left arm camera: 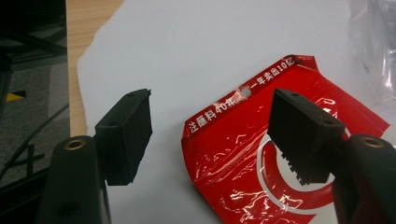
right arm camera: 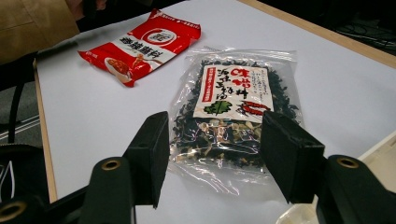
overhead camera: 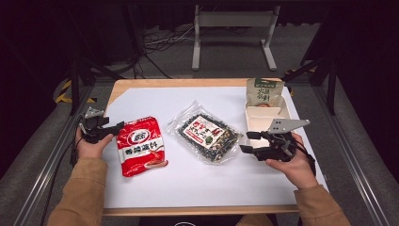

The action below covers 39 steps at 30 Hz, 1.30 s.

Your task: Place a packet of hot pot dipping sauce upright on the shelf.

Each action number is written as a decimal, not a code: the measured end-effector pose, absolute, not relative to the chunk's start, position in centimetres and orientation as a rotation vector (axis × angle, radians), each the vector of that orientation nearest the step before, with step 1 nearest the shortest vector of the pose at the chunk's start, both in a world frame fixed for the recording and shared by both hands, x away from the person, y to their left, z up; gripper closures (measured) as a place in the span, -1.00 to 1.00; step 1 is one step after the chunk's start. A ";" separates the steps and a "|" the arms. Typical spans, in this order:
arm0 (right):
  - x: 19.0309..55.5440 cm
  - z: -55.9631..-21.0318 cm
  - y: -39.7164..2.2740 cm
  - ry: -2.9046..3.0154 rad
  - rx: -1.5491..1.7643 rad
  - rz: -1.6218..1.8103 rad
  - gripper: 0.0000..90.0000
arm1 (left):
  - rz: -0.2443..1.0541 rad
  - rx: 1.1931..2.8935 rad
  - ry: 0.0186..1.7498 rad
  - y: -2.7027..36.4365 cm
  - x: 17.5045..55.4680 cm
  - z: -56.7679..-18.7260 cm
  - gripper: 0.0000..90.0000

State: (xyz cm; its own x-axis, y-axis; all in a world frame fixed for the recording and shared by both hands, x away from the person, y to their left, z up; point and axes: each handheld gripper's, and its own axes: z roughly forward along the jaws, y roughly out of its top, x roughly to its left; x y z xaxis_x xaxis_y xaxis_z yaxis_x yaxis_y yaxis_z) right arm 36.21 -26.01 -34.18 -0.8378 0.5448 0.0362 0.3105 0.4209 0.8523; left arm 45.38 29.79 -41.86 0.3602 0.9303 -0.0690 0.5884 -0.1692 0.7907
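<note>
on the white sheet (overhead camera: 197,183) that covers the wooden table (overhead camera: 141,84): three packets and one tray, counted from the high view.

packet 1: one red packet (overhead camera: 140,146), flat on the sheet at the left, printed side up, top edge toward the left hand. packet 2: one clear bag (overhead camera: 209,132) of dark dried flakes with a white and red label, flat near the middle, lying skewed, just beside the red packet but apart from it. packet 3: one green and white pouch (overhead camera: 264,92), propped at the far end of the one cream tray (overhead camera: 282,113) at the right side of the sheet.

two grippers, one per hand. left gripper (overhead camera: 111,127): at the left edge of the red packet, level with its upper corner. in the left gripper view its jaws stand spread, one over bare sheet, the other over the red film near the packet's top edge; no pad presses on the packet as far as i can see. right gripper (overhead camera: 248,142): just right of the clear bag, in front of the tray, pointing at the bag. in the right gripper view its jaws stand spread with the bag's near end seen between them; whether the tips touch the film i cannot tell.
</note>
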 end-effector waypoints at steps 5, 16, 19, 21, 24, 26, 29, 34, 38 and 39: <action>36.1 -34.3 -25.9 2.438 0.744 1.374 -0.04 | 0.525 1.874 1.348 30.0 46.1 -42.7 -0.34; 36.0 -34.4 -25.7 2.441 0.734 1.363 -0.02 | 0.427 1.897 1.378 30.2 47.0 -44.2 -0.30; 36.0 -34.4 -25.7 2.445 0.728 1.362 -0.02 | 0.368 1.892 1.379 30.2 47.3 -44.5 -0.30; 36.0 -34.5 -25.6 2.450 0.727 1.364 -0.02 | 0.352 1.903 1.392 30.1 47.4 -44.8 -0.32; 36.0 -34.5 -25.6 2.458 0.721 1.369 -0.02 | 0.341 1.907 1.395 30.1 47.5 -45.0 -0.32; 36.0 -34.6 -25.5 2.464 0.710 1.370 -0.02 | 0.317 1.904 1.393 30.2 47.6 -45.1 -0.35; 36.0 -34.7 -25.5 2.467 0.706 1.373 -0.03 | 0.296 1.910 1.385 30.3 47.6 -45.1 -0.37; 35.9 -34.6 -25.5 2.459 0.704 1.386 -0.04 | 0.239 1.901 1.350 30.4 47.3 -44.9 -0.31; 35.9 -34.6 -25.5 2.460 0.698 1.392 -0.03 | 0.255 1.919 1.331 29.9 47.0 -44.6 -0.22; 35.9 -34.6 -25.5 2.462 0.700 1.394 -0.02 | 0.265 1.924 1.327 29.8 46.8 -44.5 -0.21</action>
State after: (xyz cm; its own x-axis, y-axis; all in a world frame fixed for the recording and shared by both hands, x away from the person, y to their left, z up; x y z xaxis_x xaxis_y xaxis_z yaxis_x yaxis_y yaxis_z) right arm 35.94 -25.49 -34.62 -0.8603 0.5084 0.0366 0.2929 0.4344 0.8518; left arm 46.84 29.84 -44.50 0.4363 0.8662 -0.2434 0.7065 -0.1623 0.6889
